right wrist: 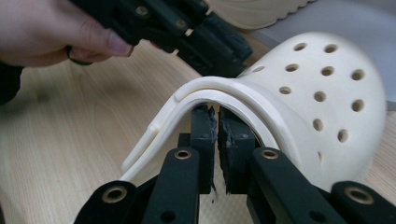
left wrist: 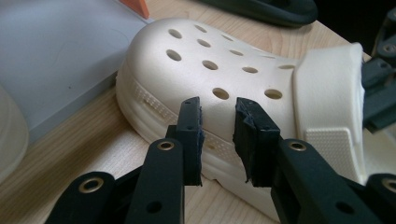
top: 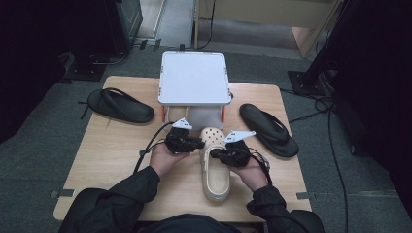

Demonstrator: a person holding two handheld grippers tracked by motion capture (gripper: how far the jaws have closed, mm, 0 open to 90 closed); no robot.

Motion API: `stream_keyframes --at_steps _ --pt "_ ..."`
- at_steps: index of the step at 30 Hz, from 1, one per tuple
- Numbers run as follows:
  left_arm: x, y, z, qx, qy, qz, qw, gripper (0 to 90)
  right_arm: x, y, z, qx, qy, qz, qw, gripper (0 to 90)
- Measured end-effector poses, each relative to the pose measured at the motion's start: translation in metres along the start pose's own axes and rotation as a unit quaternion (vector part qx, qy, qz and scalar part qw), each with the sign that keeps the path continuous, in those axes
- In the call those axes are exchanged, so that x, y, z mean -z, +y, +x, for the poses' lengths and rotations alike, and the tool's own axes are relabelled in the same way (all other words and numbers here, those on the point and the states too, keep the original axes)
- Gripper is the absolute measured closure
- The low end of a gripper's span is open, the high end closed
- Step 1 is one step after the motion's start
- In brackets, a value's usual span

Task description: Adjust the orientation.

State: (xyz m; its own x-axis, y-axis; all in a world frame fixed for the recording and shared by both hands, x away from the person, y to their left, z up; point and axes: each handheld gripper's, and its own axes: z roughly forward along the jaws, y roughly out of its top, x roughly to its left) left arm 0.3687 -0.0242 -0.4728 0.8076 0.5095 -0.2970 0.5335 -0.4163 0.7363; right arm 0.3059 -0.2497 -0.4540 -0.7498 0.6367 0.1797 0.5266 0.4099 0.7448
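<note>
Meanwhile, two grippers work at a cream clog on a wooden table.
Beyond both grippers stands a white raised platform (top: 194, 77) with a second pale shoe (top: 199, 116) under it; one black flip-flop (top: 120, 105) lies well off to the left gripper's (top: 195, 143) outer side, another (top: 268, 128) beyond the right gripper's (top: 219, 153). The clog (top: 215, 167), perforated over the toe, lies between them. Left jaws stand slightly apart beside its toe, gripping nothing; right jaws sit almost shut under the strap (right wrist: 187, 100), not pinching it.

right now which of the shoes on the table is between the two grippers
The cream perforated clog in the middle; the two black flip-flops, left and right, lie apart at the sides.
</note>
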Motion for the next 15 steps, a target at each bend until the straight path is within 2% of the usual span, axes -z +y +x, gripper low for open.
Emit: stream_keyframes --at_steps 4,9,11,15 --pt "0.001 0.001 0.000 0.000 0.000 -0.001 1.0000 71.5 0.000 -0.001 0.003 0.007 0.001 0.009 0.9999 83.7" --pt "0.005 0.002 0.002 0.003 -0.002 -0.003 1.0000 70.8 0.010 -0.002 0.004 0.000 0.009 0.002 1.0000 79.8" --pt "0.007 0.003 0.002 0.005 -0.003 -0.006 1.0000 70.5 0.015 -0.001 0.006 0.002 0.014 -0.004 0.9999 79.4" --pt "0.014 0.006 0.002 0.003 -0.004 -0.009 0.9999 69.5 0.030 0.002 0.008 0.006 0.010 -0.035 0.9993 78.3"
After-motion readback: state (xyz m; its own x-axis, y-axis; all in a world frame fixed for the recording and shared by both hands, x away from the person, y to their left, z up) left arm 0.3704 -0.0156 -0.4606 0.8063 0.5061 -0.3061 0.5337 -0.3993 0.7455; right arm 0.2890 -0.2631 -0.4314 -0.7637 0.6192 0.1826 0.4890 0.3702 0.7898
